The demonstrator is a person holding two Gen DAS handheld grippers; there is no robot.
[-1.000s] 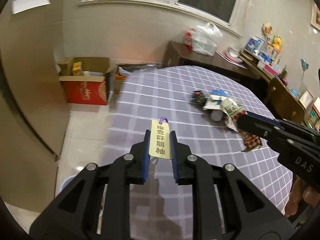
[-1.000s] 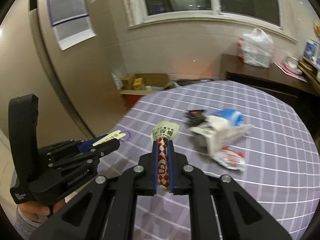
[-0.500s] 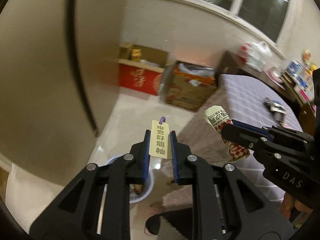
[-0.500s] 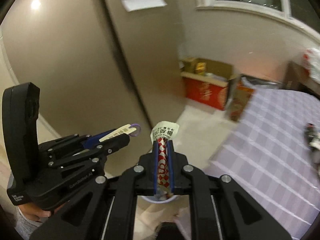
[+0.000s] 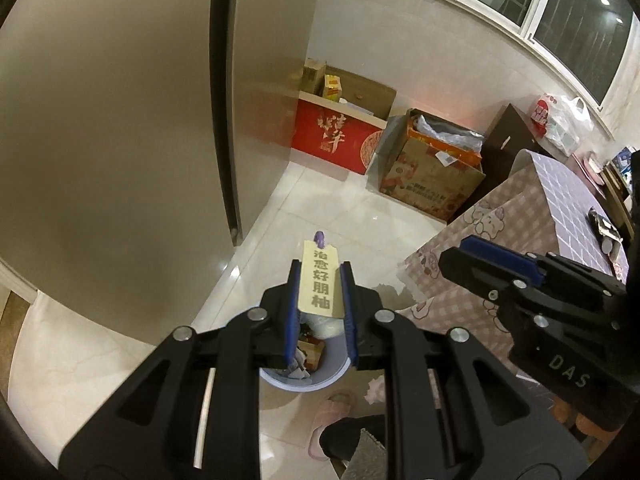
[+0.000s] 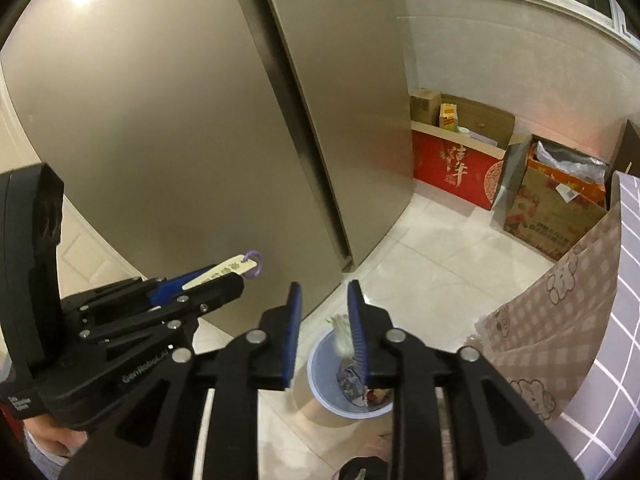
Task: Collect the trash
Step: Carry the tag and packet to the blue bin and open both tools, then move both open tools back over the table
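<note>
The trash bin (image 6: 320, 376) stands on the floor below both tools. The right tool (image 6: 324, 304) is opening, its jaws apart, a pale wrapper (image 6: 342, 330) just beyond them over the bin. The left tool (image 5: 320, 284) pinches a yellowish printed tag (image 5: 321, 284) above the bin.

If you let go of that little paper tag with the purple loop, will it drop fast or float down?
The tag looks thin and flat, so probably very light; it would likely flutter rather than drop straight into the trash bin. It stands straight between the left gripper pads, so it seems fairly stiff card, not floppy.
</note>
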